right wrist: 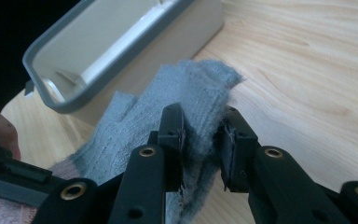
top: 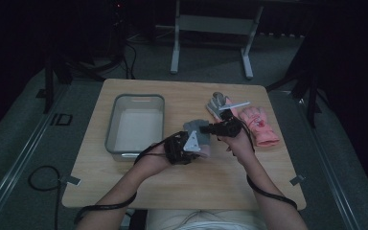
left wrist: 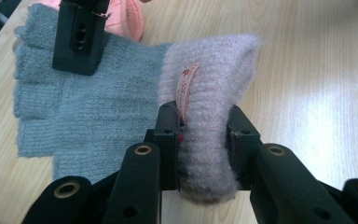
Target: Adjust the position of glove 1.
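A grey fingerless knit glove [left wrist: 98, 107] with a fuzzy pale pink cuff [left wrist: 212, 70] is stretched between both grippers just above the table. My left gripper [left wrist: 204, 128] is shut on the cuff, where a small label sticks up. My right gripper [right wrist: 204, 135] is shut on the glove's [right wrist: 191, 88] grey finger end. In the high view the glove [top: 197, 130] hangs at the table's middle, with the left gripper [top: 191, 144] on its near side and the right gripper [top: 212, 128] to its right.
A grey-rimmed white bin [top: 136, 125] stands left of centre; its corner [right wrist: 116, 46] lies just beyond the glove. A pink glove [top: 259, 125] and another grey glove [top: 217, 103] lie at the back right. Bare wooden table [top: 196, 182] spreads in front.
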A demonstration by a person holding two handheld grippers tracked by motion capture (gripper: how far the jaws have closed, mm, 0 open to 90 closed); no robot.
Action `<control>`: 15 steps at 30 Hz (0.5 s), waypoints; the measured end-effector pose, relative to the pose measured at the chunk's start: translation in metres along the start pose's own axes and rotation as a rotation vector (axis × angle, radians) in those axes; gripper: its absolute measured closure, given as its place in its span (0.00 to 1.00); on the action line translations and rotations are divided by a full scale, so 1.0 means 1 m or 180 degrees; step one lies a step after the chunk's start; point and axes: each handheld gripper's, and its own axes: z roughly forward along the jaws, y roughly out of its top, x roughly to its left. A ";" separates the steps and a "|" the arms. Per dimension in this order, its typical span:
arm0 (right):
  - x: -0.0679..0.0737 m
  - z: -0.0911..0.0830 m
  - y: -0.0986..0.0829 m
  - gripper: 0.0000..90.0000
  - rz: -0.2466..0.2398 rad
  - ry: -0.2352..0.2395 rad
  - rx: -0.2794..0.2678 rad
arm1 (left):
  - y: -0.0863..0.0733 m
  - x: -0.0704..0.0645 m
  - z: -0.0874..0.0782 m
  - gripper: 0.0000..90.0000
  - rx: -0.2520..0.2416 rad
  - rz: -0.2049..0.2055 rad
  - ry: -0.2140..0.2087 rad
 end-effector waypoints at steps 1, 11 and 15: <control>0.000 0.000 0.000 0.81 0.0000 0.0000 0.0000 | 0.000 0.002 -0.003 0.79 0.0020 0.0031 0.0017; 0.019 0.008 0.035 0.81 -0.0121 -0.0019 -0.0038 | -0.003 0.024 -0.031 0.79 0.0106 0.0070 0.0105; 0.028 0.014 0.049 0.81 -0.0189 -0.0028 -0.0042 | -0.009 0.033 -0.043 0.79 0.0125 0.0077 0.0148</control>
